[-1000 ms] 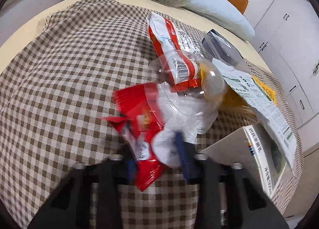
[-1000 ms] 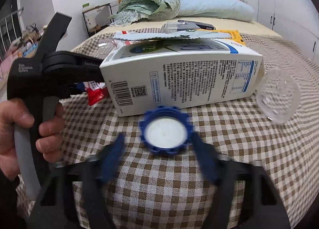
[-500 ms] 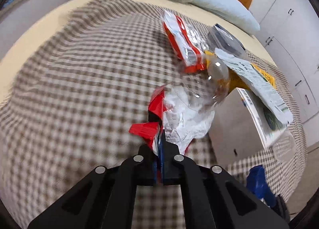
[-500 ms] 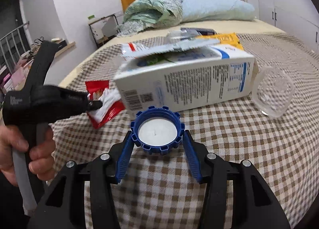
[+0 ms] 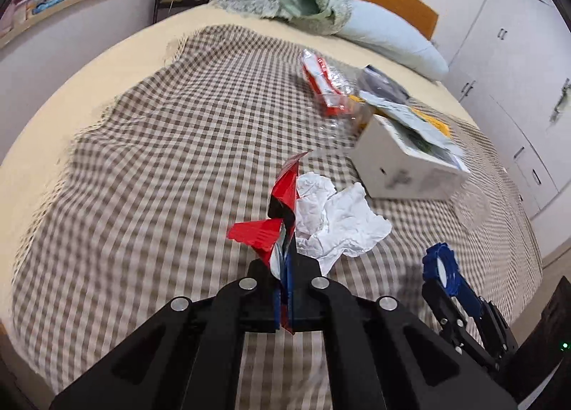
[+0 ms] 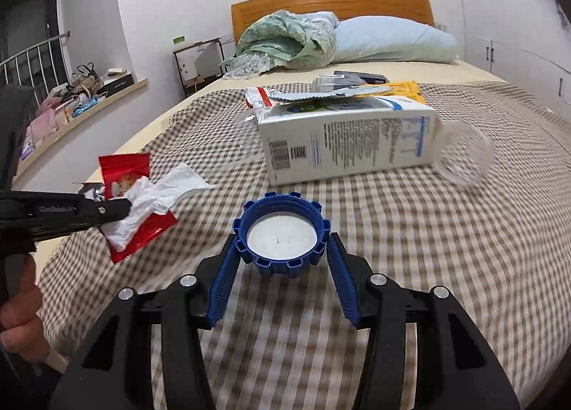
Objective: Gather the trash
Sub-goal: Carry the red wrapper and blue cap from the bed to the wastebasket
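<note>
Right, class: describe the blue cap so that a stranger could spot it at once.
Start at the checked cloth on the bed, then find the white carton lying on its side. Nearer the camera, the blue cap sits between the right hand-held gripper's closing jaws: round, notched, white inside.

A second ago the left gripper (image 5: 284, 297) stood open around the red wrapper (image 5: 282, 203) and white tissue (image 5: 339, 221) lying on the checked cloth (image 5: 142, 160); its jaws have since clamped shut on both and carried them up off the cloth, away from the milk carton (image 5: 403, 167) — the clear plastic cup that lay over them has been left behind by the carton. The right gripper (image 6: 282, 263), earlier open short of the blue cap (image 6: 282, 235), has come forward around it; the cap now sits between the blue fingers (image 6: 223, 288), lifted clear of the cloth, the jaws closing on it.
</note>
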`<state>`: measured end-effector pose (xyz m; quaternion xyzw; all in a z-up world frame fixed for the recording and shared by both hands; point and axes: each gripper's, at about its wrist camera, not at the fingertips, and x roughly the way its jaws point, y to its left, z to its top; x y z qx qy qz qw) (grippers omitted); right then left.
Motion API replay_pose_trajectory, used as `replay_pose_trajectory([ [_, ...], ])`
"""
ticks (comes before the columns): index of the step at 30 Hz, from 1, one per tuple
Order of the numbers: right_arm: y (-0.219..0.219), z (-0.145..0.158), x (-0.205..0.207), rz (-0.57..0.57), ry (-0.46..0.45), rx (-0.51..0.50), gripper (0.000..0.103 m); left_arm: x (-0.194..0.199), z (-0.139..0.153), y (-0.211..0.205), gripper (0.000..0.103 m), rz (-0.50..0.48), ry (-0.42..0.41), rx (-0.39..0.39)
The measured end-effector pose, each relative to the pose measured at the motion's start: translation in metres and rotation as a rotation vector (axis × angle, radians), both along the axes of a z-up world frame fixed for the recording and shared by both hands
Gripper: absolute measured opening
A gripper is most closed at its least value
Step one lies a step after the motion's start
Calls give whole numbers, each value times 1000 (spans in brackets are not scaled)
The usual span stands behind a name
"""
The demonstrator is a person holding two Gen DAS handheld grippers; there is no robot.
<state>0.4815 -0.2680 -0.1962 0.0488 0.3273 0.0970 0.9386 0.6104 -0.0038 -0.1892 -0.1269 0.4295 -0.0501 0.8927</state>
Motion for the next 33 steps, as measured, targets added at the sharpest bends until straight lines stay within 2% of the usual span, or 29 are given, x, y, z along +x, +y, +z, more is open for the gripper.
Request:
replay_pose_trajectory([
  [3,-3,6,-21,-10,-18,49,46,-25,12,0,0,-10,-52,3],
  [10,-5,29,-61,-10,-51,73,46,-87,15,-8,0,-21,-74,-3],
  [18,-19,48,-130,0,-81,16,46,-157,39,-26,0,-52,-140,5],
  [21,-34,60,-154,-8,-105,-13,46,-182,45,-45,0,-91,-147,-12],
  [25,-73,75,-182,-44,-132,-35,46,-206,56,-90,0,-174,-171,8],
  [33,-179,67,-217,-209,-108,-58,46,-225,71,-194,0,-405,-191,42],
])
